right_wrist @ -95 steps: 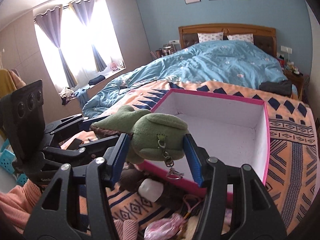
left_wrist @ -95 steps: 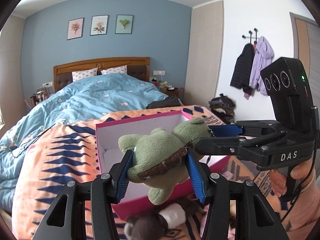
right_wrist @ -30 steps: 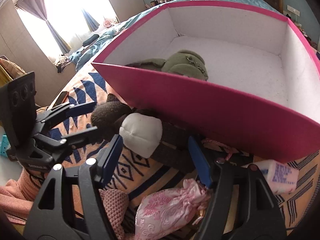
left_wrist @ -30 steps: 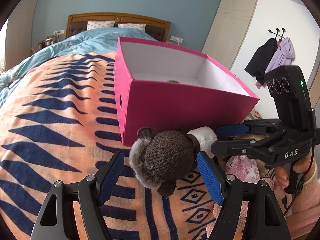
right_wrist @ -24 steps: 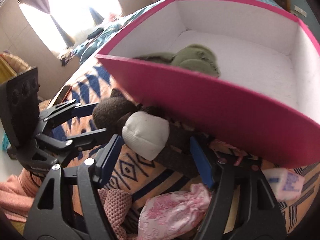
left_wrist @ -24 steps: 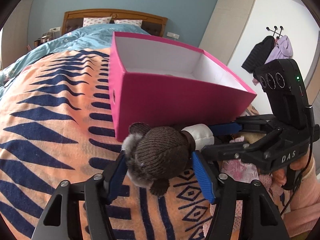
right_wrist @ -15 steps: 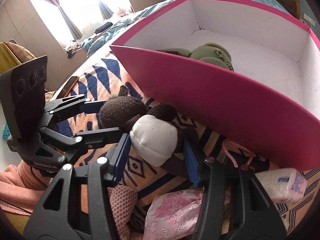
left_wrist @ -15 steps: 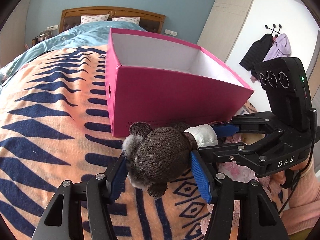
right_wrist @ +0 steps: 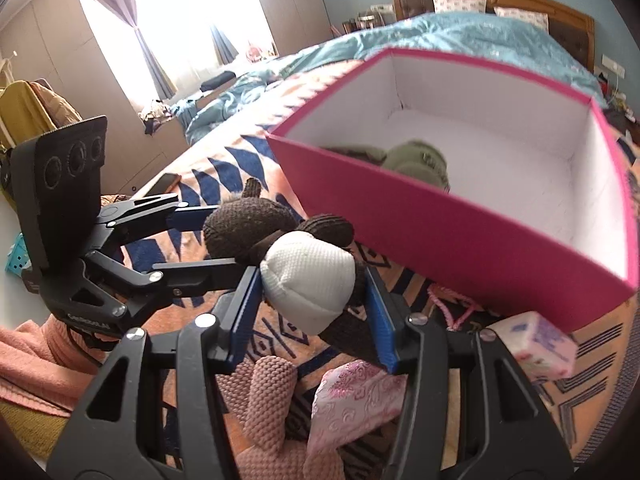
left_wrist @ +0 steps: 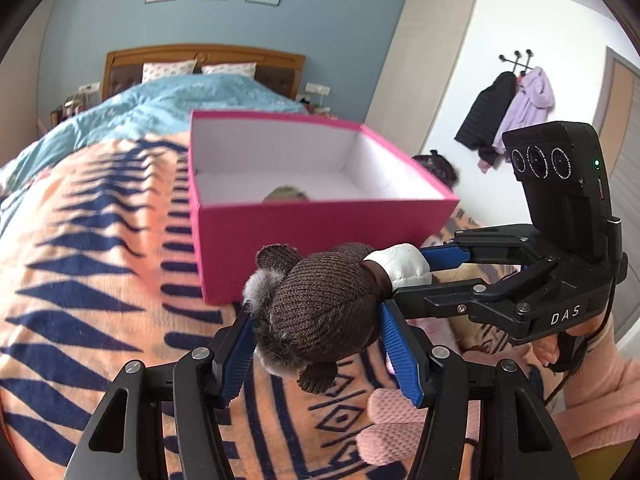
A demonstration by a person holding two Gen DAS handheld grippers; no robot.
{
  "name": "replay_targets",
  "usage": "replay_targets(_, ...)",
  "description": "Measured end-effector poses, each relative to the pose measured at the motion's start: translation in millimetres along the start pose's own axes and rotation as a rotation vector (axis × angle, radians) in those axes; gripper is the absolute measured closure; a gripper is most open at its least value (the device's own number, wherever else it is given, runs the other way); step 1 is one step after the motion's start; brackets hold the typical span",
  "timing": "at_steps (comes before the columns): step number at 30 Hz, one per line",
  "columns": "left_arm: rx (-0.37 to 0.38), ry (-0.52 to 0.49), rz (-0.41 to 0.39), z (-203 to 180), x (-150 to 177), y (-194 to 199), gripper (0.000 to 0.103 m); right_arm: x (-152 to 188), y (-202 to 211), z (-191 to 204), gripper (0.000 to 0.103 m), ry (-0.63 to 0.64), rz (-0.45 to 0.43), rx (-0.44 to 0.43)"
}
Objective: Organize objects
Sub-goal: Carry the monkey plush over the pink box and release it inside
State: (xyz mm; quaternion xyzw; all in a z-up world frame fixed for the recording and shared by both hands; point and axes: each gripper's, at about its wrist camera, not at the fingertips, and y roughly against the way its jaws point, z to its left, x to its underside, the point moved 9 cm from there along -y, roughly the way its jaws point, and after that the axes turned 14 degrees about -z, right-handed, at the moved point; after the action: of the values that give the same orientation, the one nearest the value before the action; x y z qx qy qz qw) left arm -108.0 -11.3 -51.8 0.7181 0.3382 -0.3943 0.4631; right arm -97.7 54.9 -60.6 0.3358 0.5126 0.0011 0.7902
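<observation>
The bed [left_wrist: 80, 240] has an orange blanket with dark blue marks, and on it stands the pink box [left_wrist: 320, 232], open on top and white inside. A green plush [right_wrist: 416, 158] lies on the floor of the box, close to the near wall.

In front of the box, on the near side, a brown knitted toy [left_wrist: 320, 312] is held above the blanket by both tongs. The left gripper [left_wrist: 320, 354] is closed on the round brown head of the toy; its blue pads press the head from both sides. The right gripper [right_wrist: 316, 300] is closed on the toy's white part and the brown body behind it. In the left view this gripper comes from the right of the toy, and the white part sits between its fingers.

Below the toy, near the box, lie a pink knitted item [right_wrist: 268, 392], a pink satin pouch [right_wrist: 356, 396] and a small tissue pack [right_wrist: 540, 340]. The pack is just beside the box's near corner.
</observation>
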Motion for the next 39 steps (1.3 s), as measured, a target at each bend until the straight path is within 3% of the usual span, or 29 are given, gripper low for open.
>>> replay_targets(10, 0.031, -0.054, -0.09, -21.8, -44.7, 14.8, 0.042, -36.9, 39.7, 12.0, 0.05, 0.065, -0.114, 0.011)
replay_targets(21, 0.022, -0.076, -0.145, -17.0, -99.7, -2.8, 0.042, -98.2, 49.1, -3.9, 0.05, 0.088, -0.205, 0.017)
replay_targets(28, -0.01, -0.067, -0.129, 2.6, -117.8, -30.5, 0.042, -116.8, 32.0, -26.7, 0.05, 0.06, -0.205, 0.012)
replay_targets(39, -0.063, -0.015, -0.03, 44.3, -110.2, -87.6, 0.042, -124.7, -30.2, -74.2, 0.05, -0.025, -0.099, 0.011)
